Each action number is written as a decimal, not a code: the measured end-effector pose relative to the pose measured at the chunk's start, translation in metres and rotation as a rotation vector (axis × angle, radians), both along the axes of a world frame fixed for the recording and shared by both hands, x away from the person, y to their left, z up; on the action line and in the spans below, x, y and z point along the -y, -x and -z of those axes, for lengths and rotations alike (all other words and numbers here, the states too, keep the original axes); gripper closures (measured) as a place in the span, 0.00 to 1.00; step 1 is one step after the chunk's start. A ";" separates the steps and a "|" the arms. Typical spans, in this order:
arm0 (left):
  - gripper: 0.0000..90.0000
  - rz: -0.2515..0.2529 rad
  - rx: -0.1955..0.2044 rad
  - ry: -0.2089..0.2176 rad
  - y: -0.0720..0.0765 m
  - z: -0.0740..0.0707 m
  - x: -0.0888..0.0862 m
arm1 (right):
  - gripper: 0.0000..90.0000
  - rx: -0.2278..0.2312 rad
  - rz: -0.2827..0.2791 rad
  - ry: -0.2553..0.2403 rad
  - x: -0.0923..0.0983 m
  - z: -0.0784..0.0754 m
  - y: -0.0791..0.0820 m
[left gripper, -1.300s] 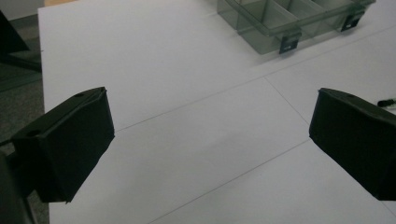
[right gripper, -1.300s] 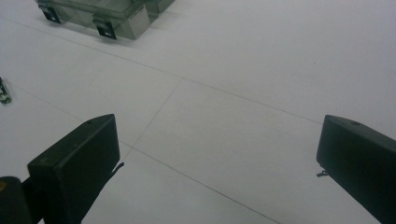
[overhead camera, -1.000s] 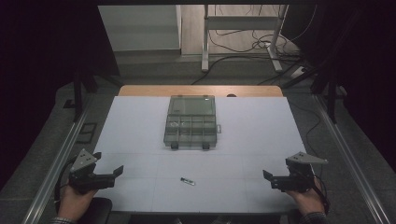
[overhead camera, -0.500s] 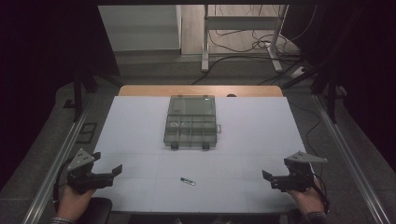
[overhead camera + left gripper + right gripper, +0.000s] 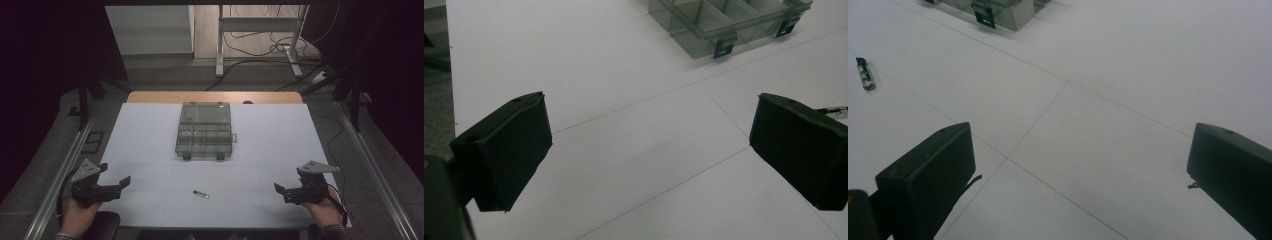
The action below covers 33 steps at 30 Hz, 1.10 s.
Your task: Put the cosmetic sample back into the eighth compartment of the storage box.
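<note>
Your left claw point(image 5: 114, 186) sits at the lower left of the high view, its jaws apart and holding nothing. Your right claw point(image 5: 286, 192) sits at the lower right of the same view, jaws likewise apart and empty. Both rest low over the white surface point(image 5: 150, 135), well apart from each other.

The small item point(image 5: 201, 194) lies flat on the surface in the lower middle of the high view, between the two claws and somewhat nearer the right one. In the right gripper view the same item point(image 5: 864, 73) appears at the left edge: short, slender, with dark ends and a paler, partly clear middle. Its exact kind cannot be told; it resembles a small clip or capped tube.

The compartment box point(image 5: 204, 131), of clear grey plastic with its lid standing open, sits above it in the centre of the frame, well apart from the item. Its two front latches point(image 5: 724, 47) show at the top of the left gripper view.

Assessment: the item is likely light and rigid, with smooth plastic faces that may slip or skid when pinched. You should take it across its narrow width at mid-length, jaws square to its long axis, closing gently. A low, flat approach is called for, since it lies close against the surface.
</note>
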State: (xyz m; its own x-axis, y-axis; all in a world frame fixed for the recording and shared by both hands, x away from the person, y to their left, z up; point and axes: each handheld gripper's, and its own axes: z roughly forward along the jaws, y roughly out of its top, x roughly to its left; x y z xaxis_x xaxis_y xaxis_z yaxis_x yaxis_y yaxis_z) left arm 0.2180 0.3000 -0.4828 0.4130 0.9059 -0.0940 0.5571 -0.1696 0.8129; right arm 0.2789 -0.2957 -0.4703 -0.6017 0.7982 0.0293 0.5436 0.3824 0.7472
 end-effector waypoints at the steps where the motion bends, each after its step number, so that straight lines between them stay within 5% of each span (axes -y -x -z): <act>1: 0.04 -0.001 0.000 0.003 0.000 0.000 0.000 | 0.00 0.006 -0.012 0.004 -0.003 0.000 -0.001; 33: 0.04 0.000 -0.003 0.010 -0.001 0.000 -0.001 | 0.00 -0.025 -0.129 0.011 -0.040 -0.001 -0.013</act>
